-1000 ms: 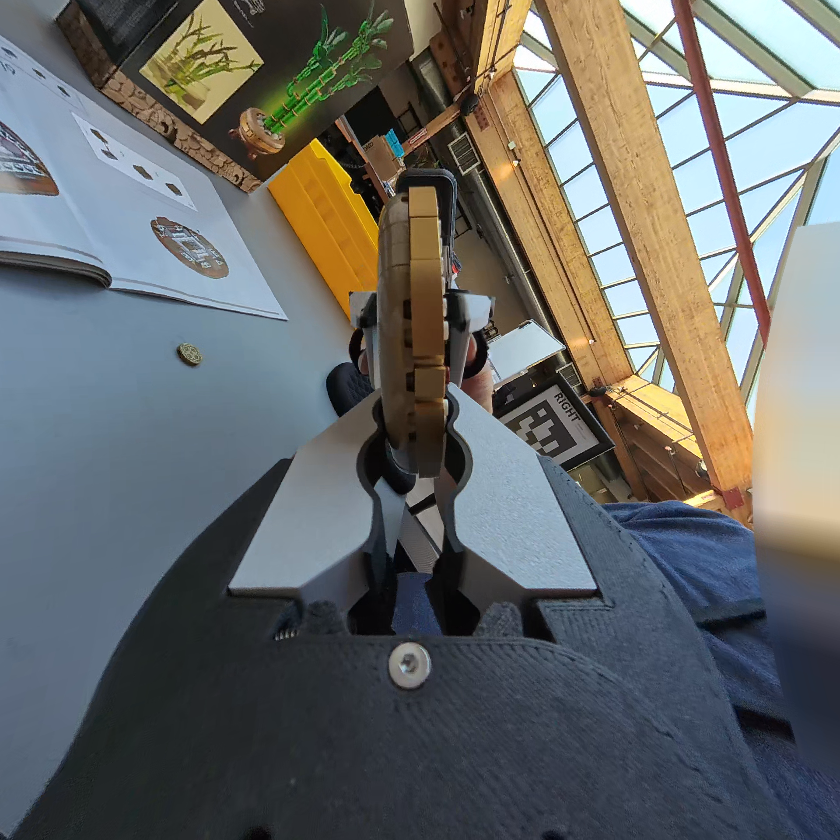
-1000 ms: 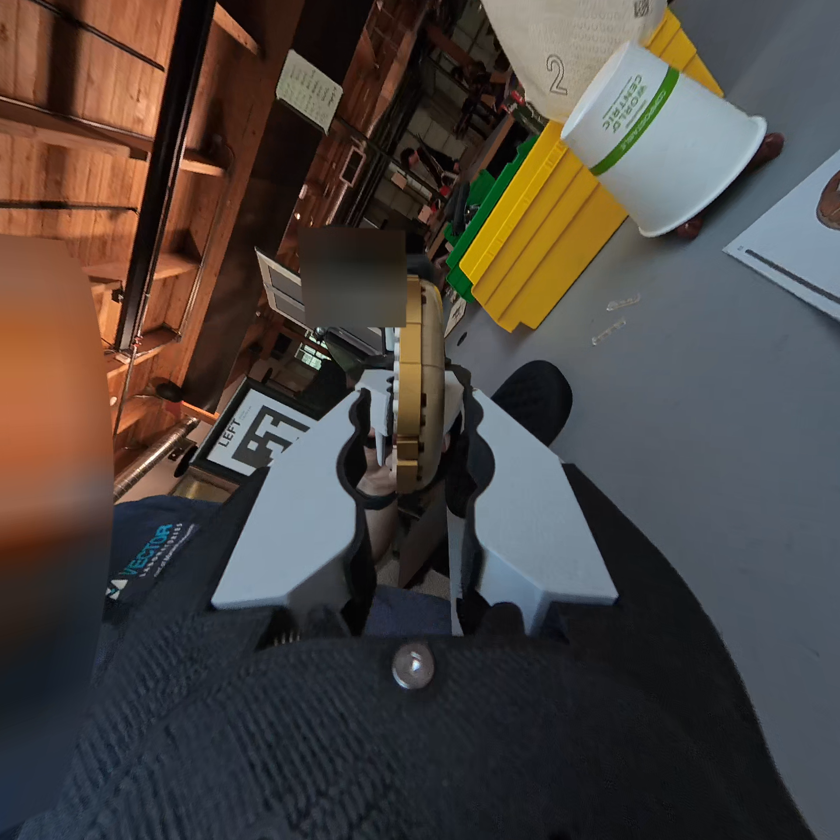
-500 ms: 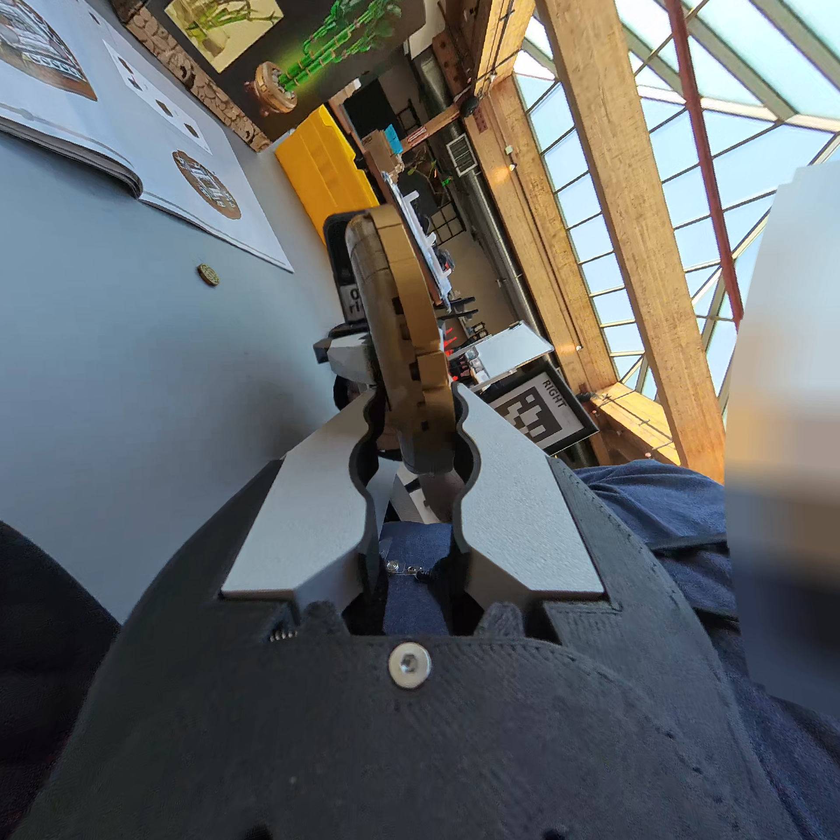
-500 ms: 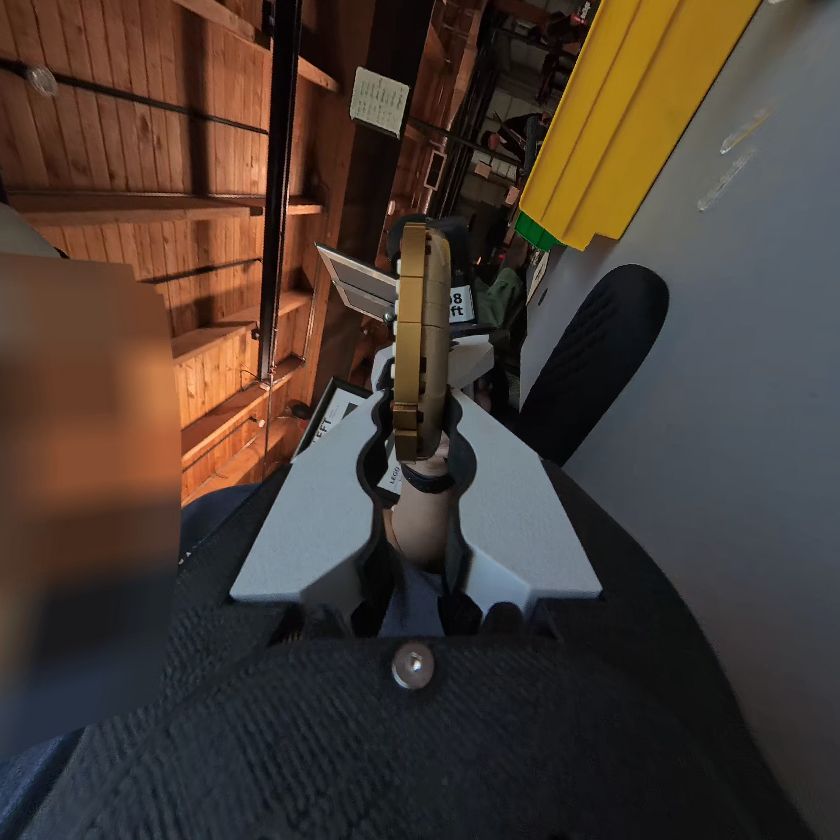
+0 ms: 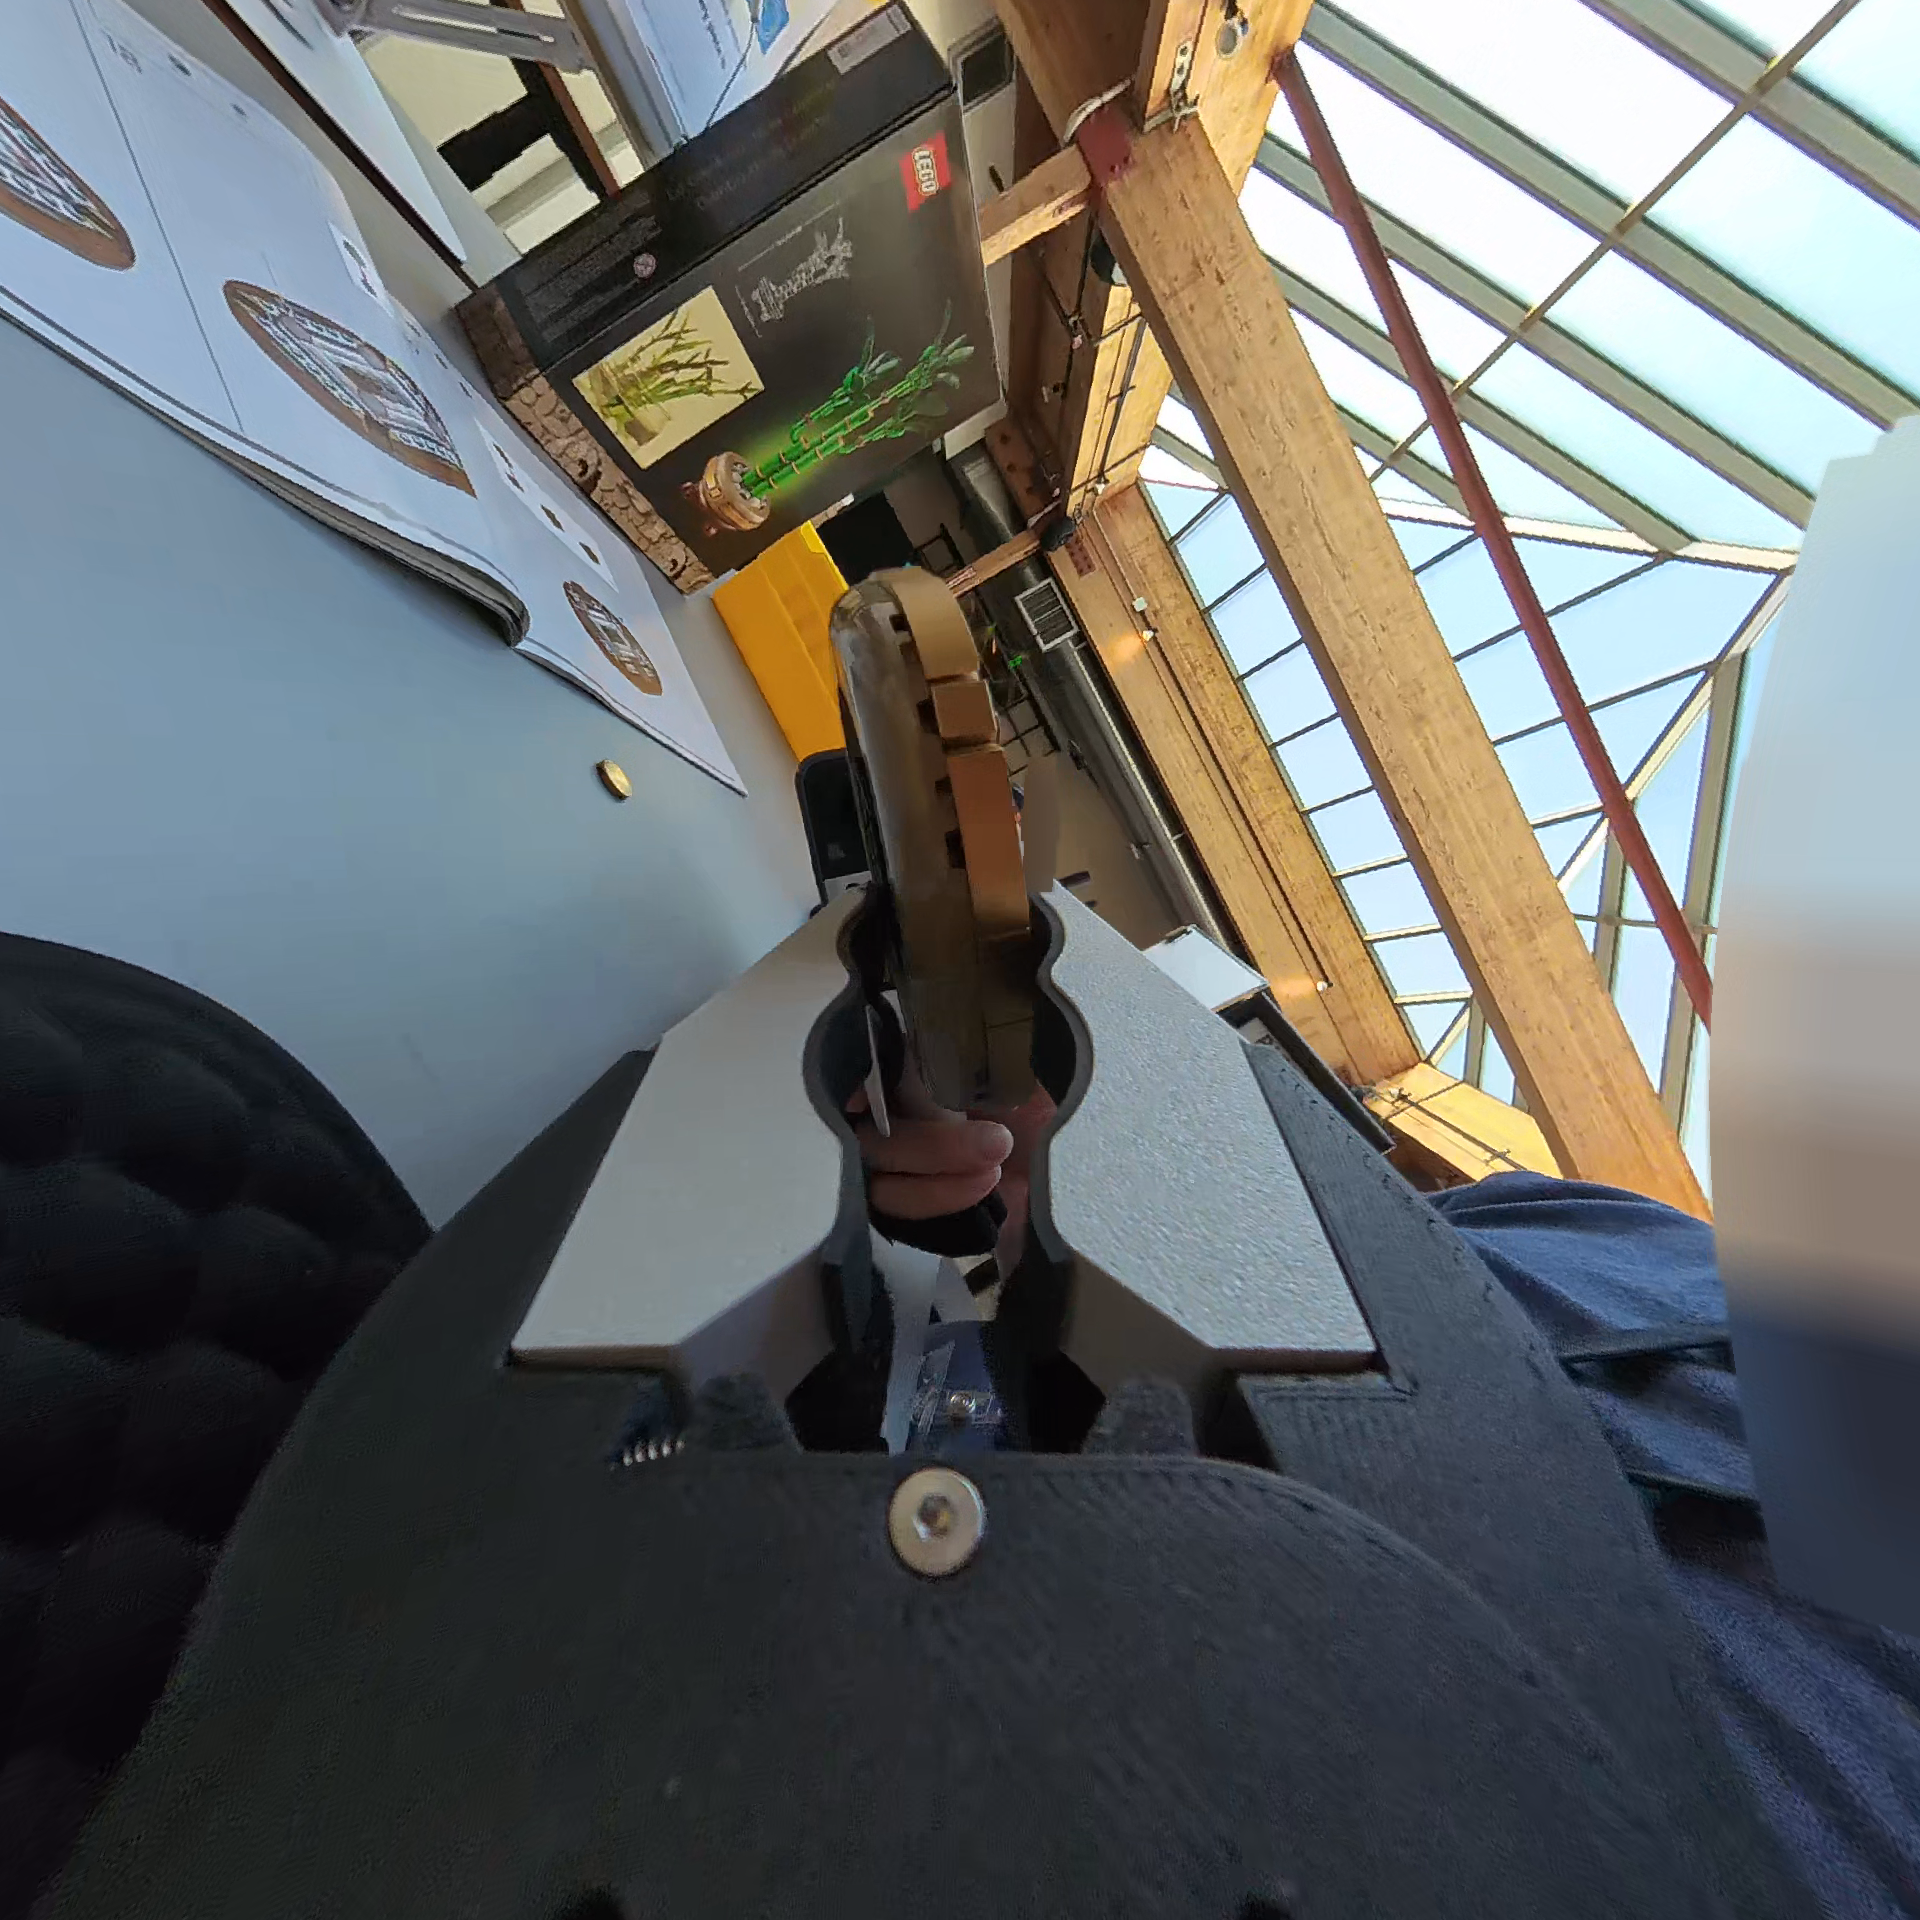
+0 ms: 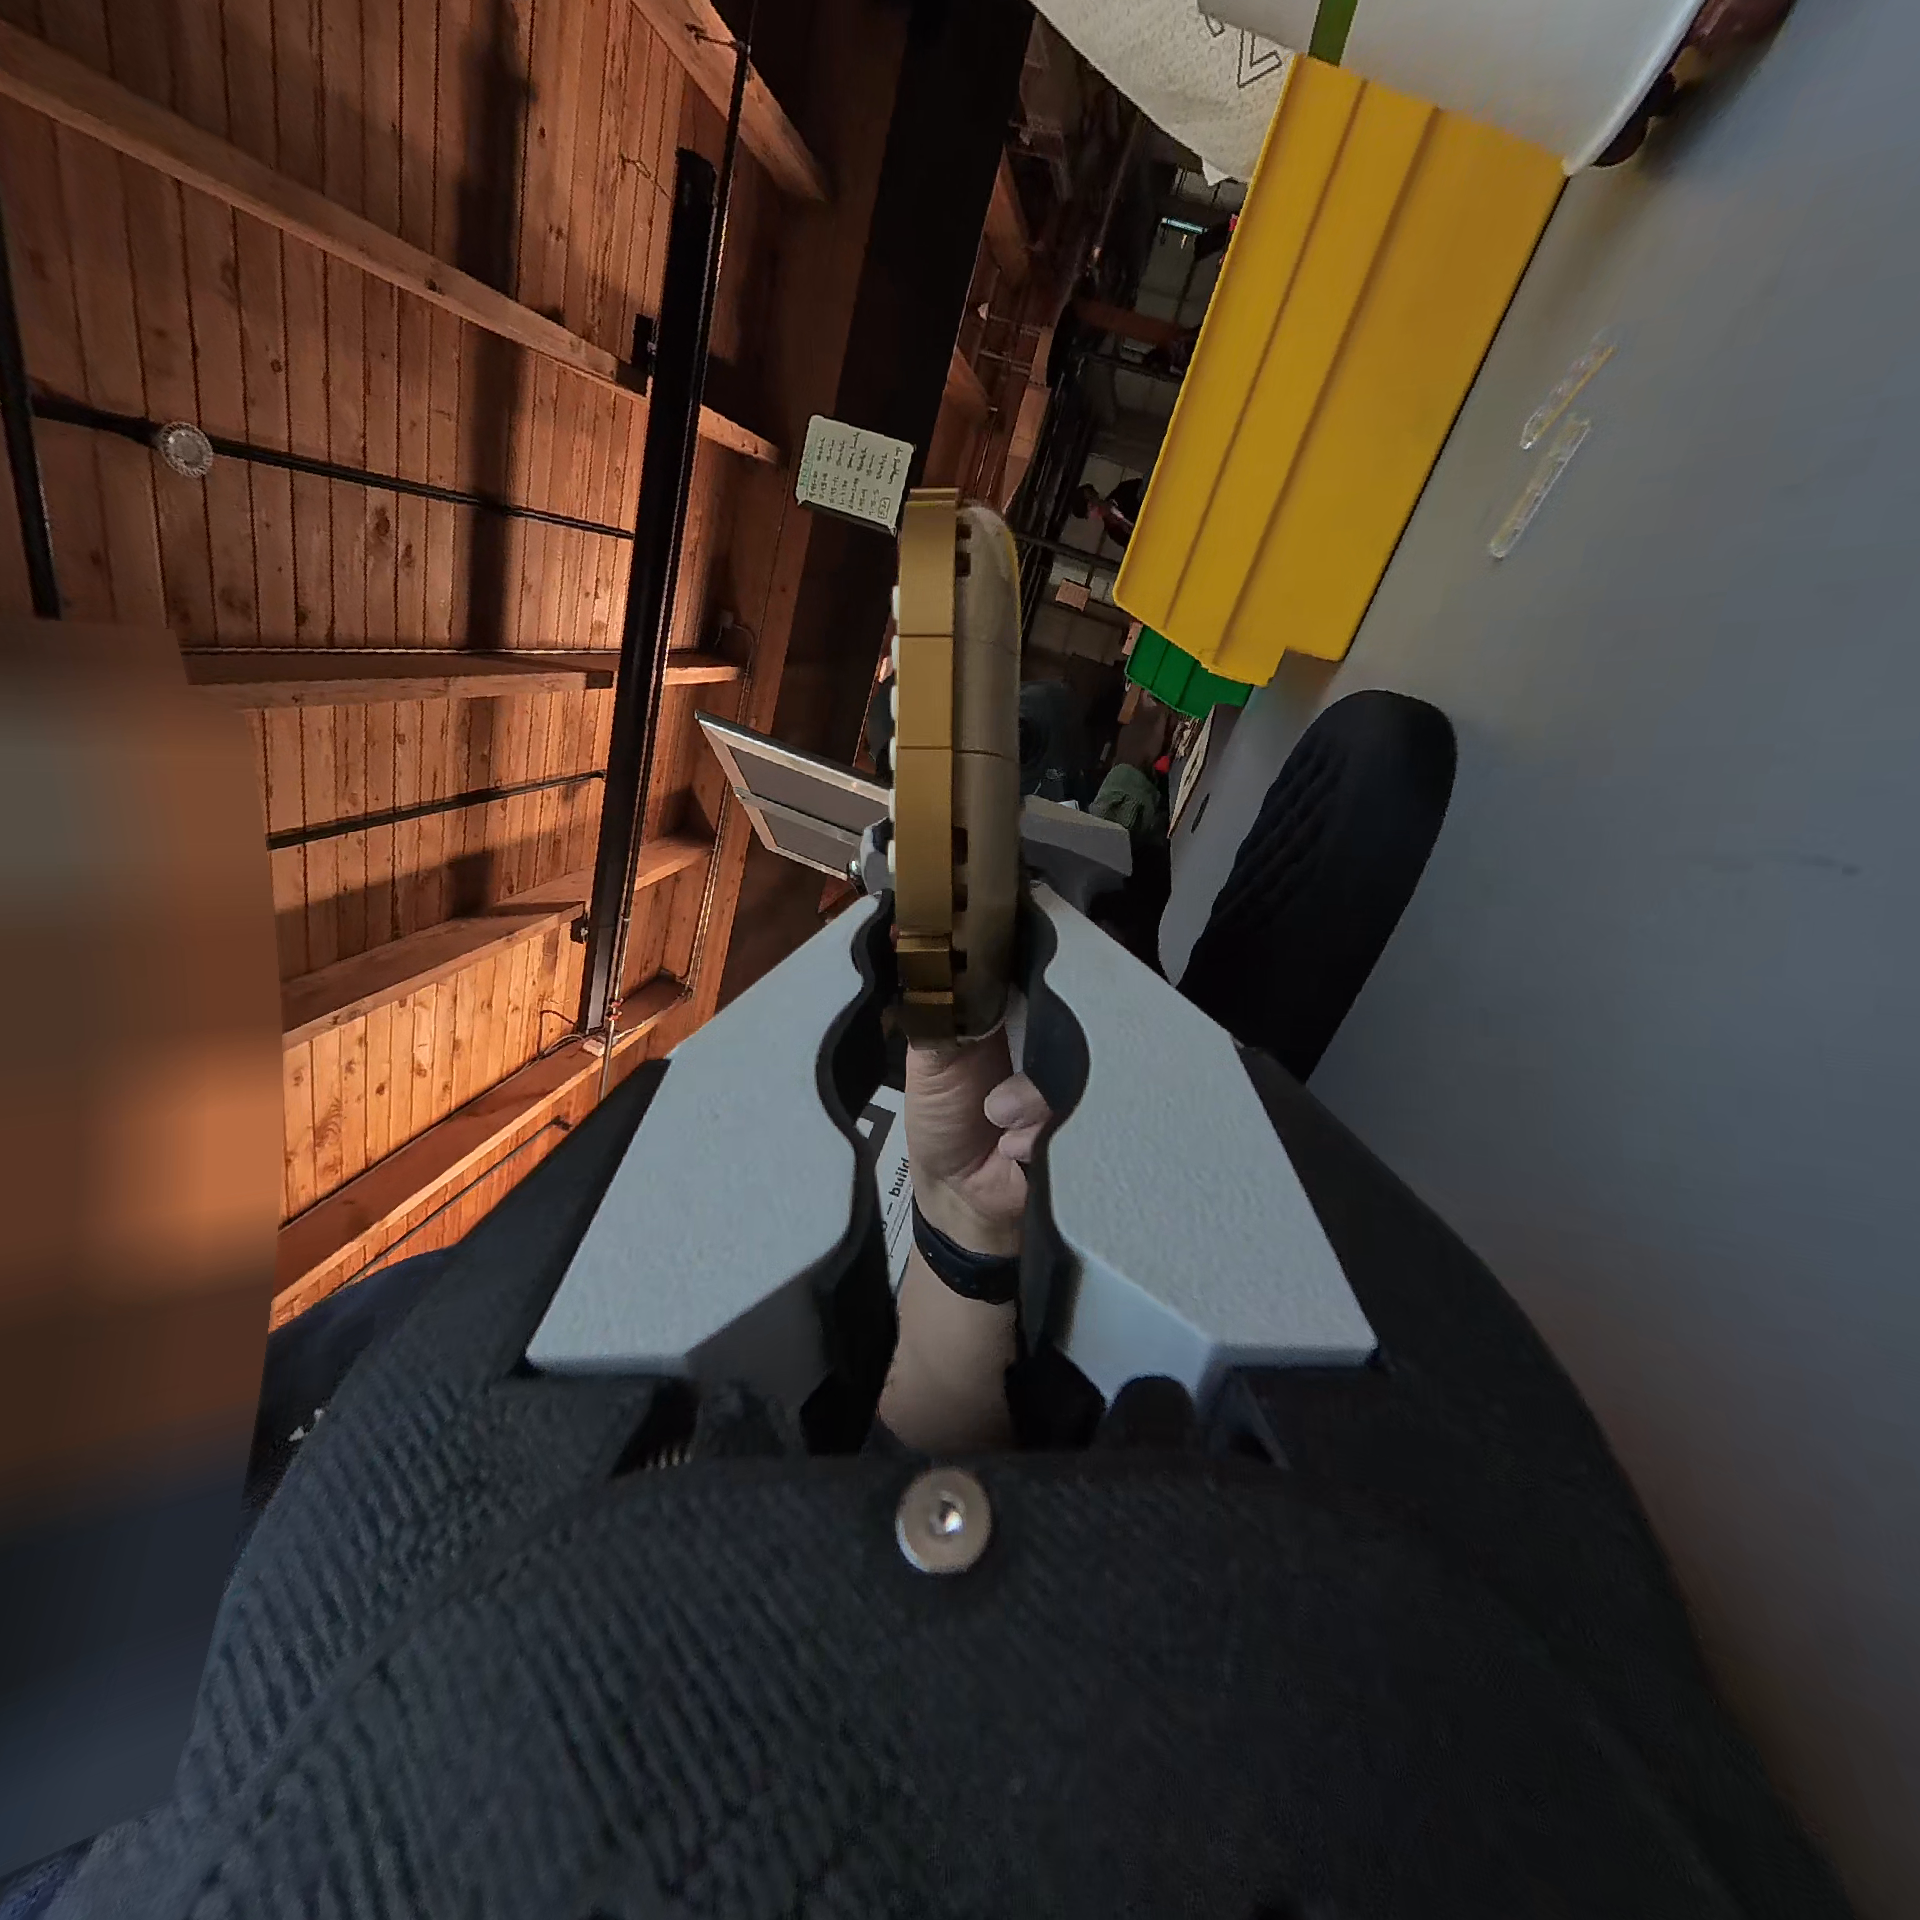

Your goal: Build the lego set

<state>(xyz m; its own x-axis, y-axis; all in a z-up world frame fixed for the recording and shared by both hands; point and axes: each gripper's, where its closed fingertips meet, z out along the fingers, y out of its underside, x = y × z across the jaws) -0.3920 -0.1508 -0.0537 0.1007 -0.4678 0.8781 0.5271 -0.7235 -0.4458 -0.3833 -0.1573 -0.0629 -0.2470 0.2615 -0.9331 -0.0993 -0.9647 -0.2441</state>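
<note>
A round gold and tan lego disc (image 5: 925, 831) is held edge-on in the air, off the grey table (image 5: 260, 810). My left gripper (image 5: 945, 935) is shut on its near rim. In the right wrist view the same disc (image 6: 951, 769) stands edge-on, and my right gripper (image 6: 951, 935) is shut on its opposite rim. The two grippers face each other across the disc. A person's hand (image 6: 966, 1132) shows behind the right gripper's fingers, and a hand (image 5: 935, 1153) shows behind the left's. The disc's flat faces are hidden.
An open instruction booklet (image 5: 312, 395) and the dark set box (image 5: 769, 312) lie on the table. A small gold round piece (image 5: 615, 779) lies loose near the booklet. A yellow bin (image 6: 1320, 364), a white cup (image 6: 1507, 73) and small clear pieces (image 6: 1558, 436) are beyond. My two grippers' fingertips are within a few centimetres of each other. From either gripper's tips it is about 25 centimeters to the white cup (image 6: 1507, 73).
Both grippers stay shut on the disc and have turned together with it. The booklet and box have swung further into the left wrist view; the cup has slid to the top edge of the right wrist view.
</note>
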